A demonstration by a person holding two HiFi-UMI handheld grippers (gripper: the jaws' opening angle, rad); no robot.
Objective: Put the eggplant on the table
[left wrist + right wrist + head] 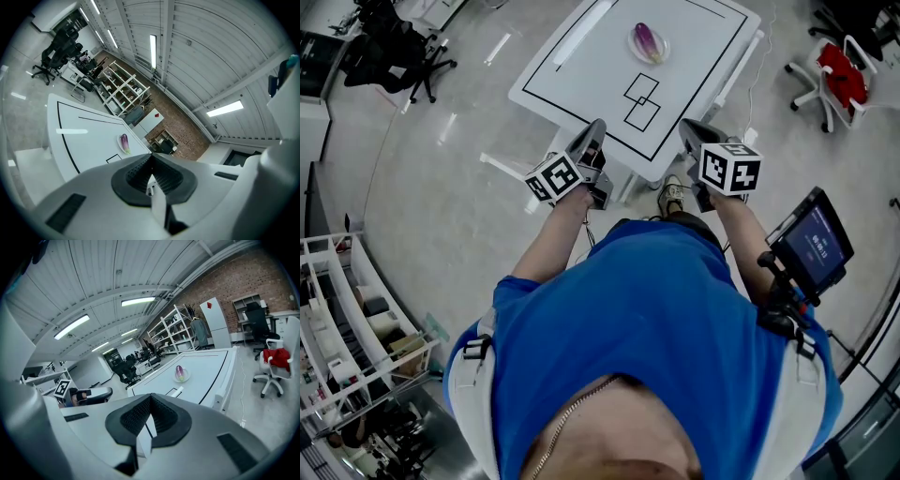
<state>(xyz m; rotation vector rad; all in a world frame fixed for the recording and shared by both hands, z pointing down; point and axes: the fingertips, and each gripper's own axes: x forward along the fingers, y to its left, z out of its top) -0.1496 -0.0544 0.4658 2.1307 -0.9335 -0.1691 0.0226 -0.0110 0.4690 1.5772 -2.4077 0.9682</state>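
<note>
Your left gripper [592, 128] and right gripper [690, 127] had clenched, empty fingers. The purple eggplant [647, 39] lay on a clear plate [662, 53] on the white counter [581, 84].

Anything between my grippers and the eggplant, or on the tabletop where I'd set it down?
Nothing visible. The left gripper and right gripper hang at the near edge of the table. Between them and the eggplant on its clear plate, the white top shows only black lines.
</note>
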